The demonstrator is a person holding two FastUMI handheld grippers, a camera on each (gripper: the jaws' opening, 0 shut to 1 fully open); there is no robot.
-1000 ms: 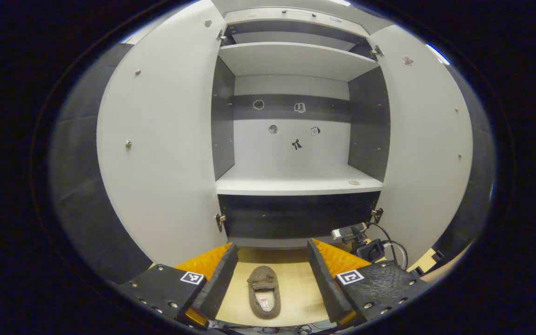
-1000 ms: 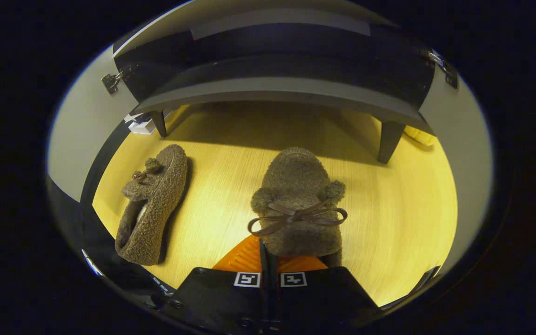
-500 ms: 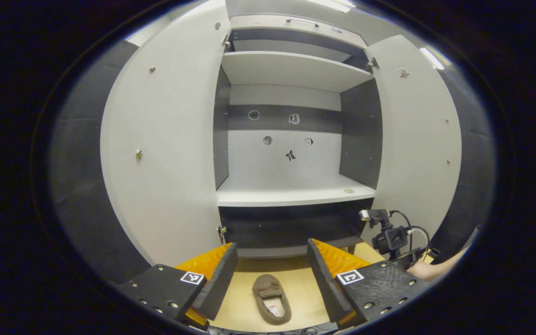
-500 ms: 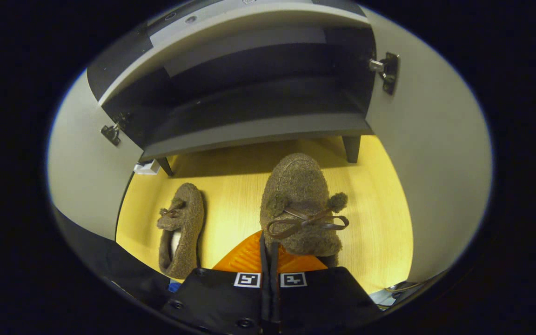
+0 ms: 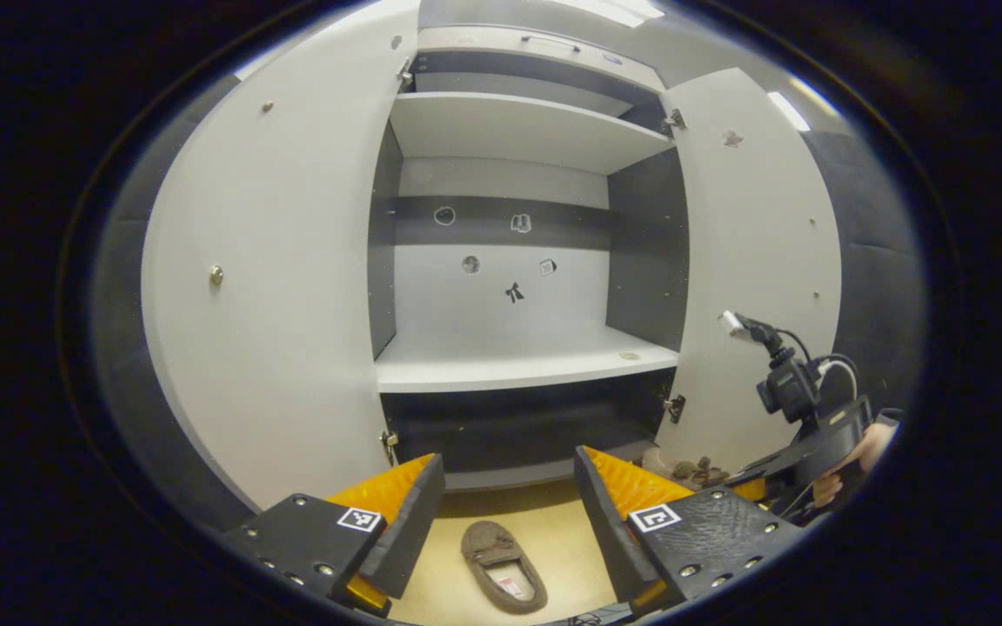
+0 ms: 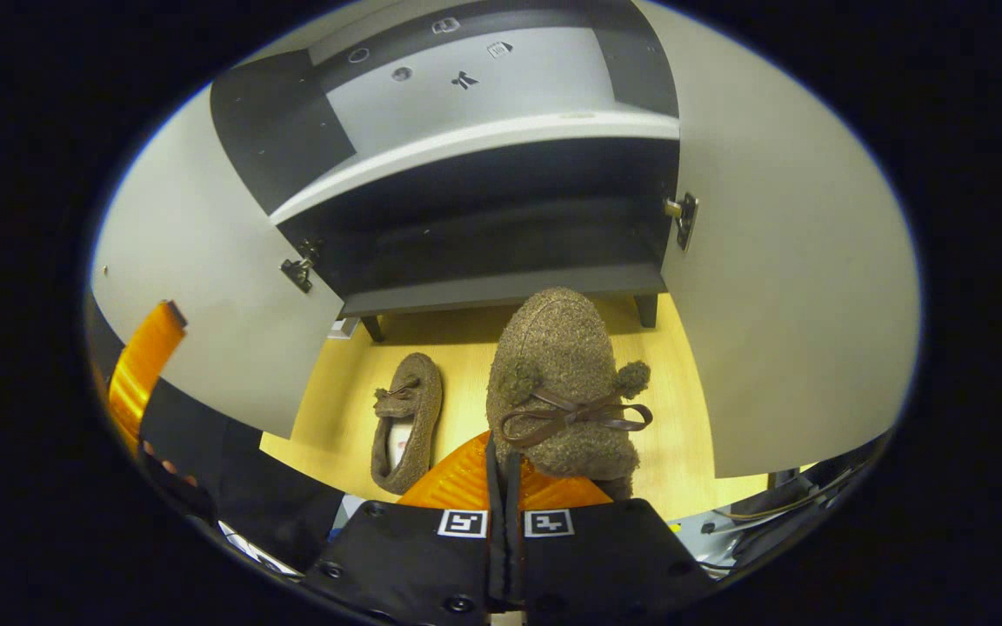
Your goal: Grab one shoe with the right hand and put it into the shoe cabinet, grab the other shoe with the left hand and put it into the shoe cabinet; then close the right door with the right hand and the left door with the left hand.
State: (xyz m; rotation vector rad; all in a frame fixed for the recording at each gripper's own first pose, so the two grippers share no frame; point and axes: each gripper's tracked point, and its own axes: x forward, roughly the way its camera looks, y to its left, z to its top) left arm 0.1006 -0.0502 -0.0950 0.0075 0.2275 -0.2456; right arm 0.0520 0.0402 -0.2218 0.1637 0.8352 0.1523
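My right gripper (image 6: pixel 501 461) is shut on the heel end of a brown fuzzy slipper with a bow (image 6: pixel 557 382), held above the floor with its toe pointing at the shoe cabinet's dark bottom compartment (image 6: pixel 501 248). The other slipper (image 6: pixel 405 422) lies on the wooden floor to its left, in front of the cabinet. In the left gripper view that floor slipper (image 5: pixel 503 567) lies below my open left gripper (image 5: pixel 508 474), well apart from it. The right gripper (image 5: pixel 801 452) with its held slipper (image 5: pixel 684 471) shows at the lower right there.
Both cabinet doors stand wide open: the left door (image 5: pixel 275 287) and the right door (image 5: pixel 753 261). A pale shelf (image 5: pixel 518 365) sits above the dark bottom compartment, with another shelf (image 5: pixel 527 126) higher up. The cabinet rests on short legs (image 6: pixel 645 309).
My right gripper has risen and drawn back with the slipper, so more of the cabinet is in sight. The left gripper stayed open and shifted slightly; the floor slipper has not moved.
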